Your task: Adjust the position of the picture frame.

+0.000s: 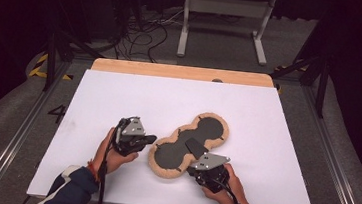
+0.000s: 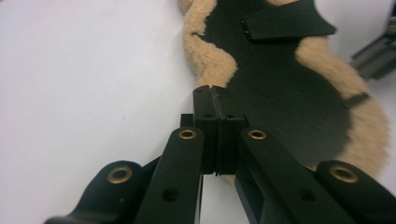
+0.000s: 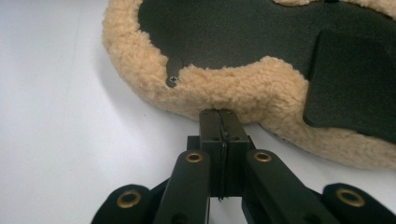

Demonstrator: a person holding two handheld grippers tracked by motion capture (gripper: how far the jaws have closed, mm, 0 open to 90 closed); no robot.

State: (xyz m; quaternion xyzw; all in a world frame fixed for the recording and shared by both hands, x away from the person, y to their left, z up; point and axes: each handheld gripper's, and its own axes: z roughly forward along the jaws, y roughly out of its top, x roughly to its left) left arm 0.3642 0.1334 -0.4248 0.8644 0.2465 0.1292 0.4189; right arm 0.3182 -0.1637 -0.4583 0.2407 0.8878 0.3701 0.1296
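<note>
Left side of the white table [image 1: 119,91]: the left hand [image 1: 111,156] holds the left gripper [image 1: 148,140] low over the surface, its tip aimed toward the near-left lobe of the fleece pad [image 1: 162,169]. In the left gripper view its two black jaws stand pressed together with nothing between them; the tip [image 2: 214,95] lies at the tan fleece border [image 2: 205,56], though whether it actually touches the pile cannot be told from this angle.

Centre: the fleece pad lies flat on the table, a peanut-shaped piece running diagonally from near-left to far-right, with a dark inner face [image 1: 169,153] turned up and a tan woolly rim all round. A dark flap [image 1: 194,146] sits across its narrow waist; the same flap appears in the left gripper view [image 2: 287,21] and in the right gripper view [image 3: 355,84]. A small dark tab with a metal stud [image 3: 173,80] sits on the rim of the near lobe.

Right side: the right hand [image 1: 226,184] holds the right gripper [image 1: 193,169] at the pad's near edge, just below the waist. Its jaws are likewise pressed together and empty, the tip [image 3: 219,114] right against the fleece rim [image 3: 243,91].

Beyond the table's wooden far edge [image 1: 182,72], a grey stand [image 1: 225,16] and loose cables [image 1: 145,33] rest on the floor.
</note>
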